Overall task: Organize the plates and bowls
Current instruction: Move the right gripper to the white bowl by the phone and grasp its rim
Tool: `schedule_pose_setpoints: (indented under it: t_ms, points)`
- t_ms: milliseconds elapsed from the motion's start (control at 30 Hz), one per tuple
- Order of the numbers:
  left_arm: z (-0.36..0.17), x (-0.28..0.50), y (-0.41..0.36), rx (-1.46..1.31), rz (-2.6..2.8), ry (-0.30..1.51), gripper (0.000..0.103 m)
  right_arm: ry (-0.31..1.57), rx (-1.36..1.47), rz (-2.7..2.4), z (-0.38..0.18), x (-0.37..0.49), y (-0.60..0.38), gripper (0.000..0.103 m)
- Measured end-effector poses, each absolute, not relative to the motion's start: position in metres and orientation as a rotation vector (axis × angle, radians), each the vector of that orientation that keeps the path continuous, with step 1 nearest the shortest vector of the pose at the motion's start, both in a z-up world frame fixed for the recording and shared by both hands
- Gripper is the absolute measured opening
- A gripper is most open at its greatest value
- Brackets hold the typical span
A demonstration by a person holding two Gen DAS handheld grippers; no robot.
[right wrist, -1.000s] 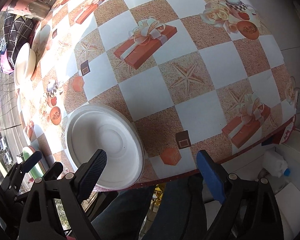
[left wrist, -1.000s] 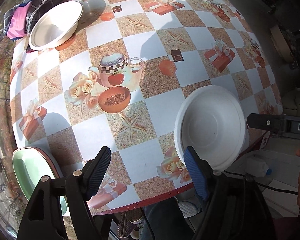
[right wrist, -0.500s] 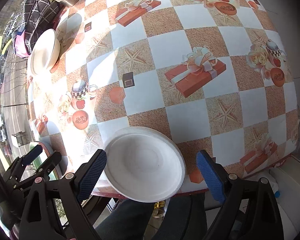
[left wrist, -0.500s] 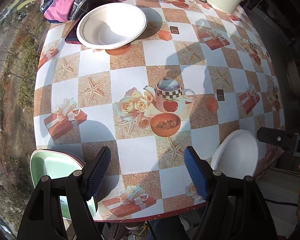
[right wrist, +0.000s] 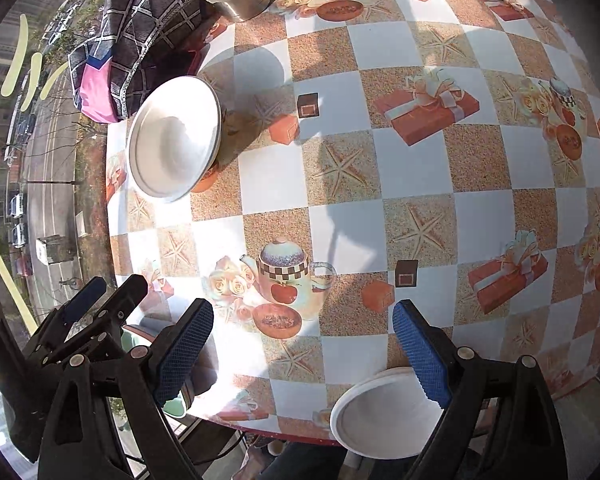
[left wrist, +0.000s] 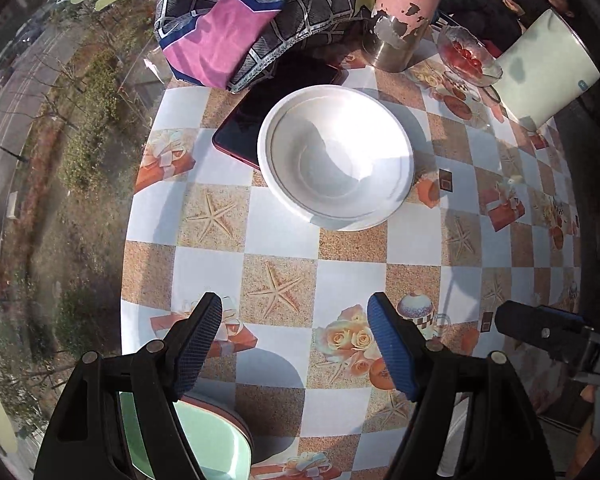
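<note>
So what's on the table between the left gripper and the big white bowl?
Nothing but bare tablecloth between the left gripper and the white bowl, seen in the left wrist view.

The table (left wrist: 216, 272) wears a checked cloth printed with starfish, gift boxes and teapots. At its far edge a pink-and-grey patterned cloth (left wrist: 252, 16) is bunched up over a dark tablet (left wrist: 260, 108), with a pink metal tumbler (left wrist: 404, 12) with flaking paint just beside it. Further along that edge sit a glass dish of red fruit (left wrist: 466, 56) and a pale green container (left wrist: 544, 68).
</note>
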State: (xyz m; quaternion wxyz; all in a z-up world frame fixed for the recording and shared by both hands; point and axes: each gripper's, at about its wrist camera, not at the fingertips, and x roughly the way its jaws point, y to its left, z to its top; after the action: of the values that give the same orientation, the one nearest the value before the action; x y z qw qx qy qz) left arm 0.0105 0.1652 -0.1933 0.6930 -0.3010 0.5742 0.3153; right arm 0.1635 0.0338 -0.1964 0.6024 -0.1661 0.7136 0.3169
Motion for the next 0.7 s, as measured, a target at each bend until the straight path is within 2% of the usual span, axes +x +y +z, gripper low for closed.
schedule_pose_setpoints:
  t_ms: [200,400,700]
  points:
    - [-0.206,0.023,0.204,-0.649,0.784,1.263,0.078,1.636,-0.385,0.727,-0.212,0.175,0.078,0.092]
    - [-0.222,0.033,0.234,-0.645,0.816,1.247,0.078,1.616,-0.248,0.700,-0.229,0.190,0.100,0.092]
    - [-0.246,0.052,0.245,-0.542,0.754,1.279,0.078,1.568,-0.161,0.730,-0.253,0.195,0.129,0.092]
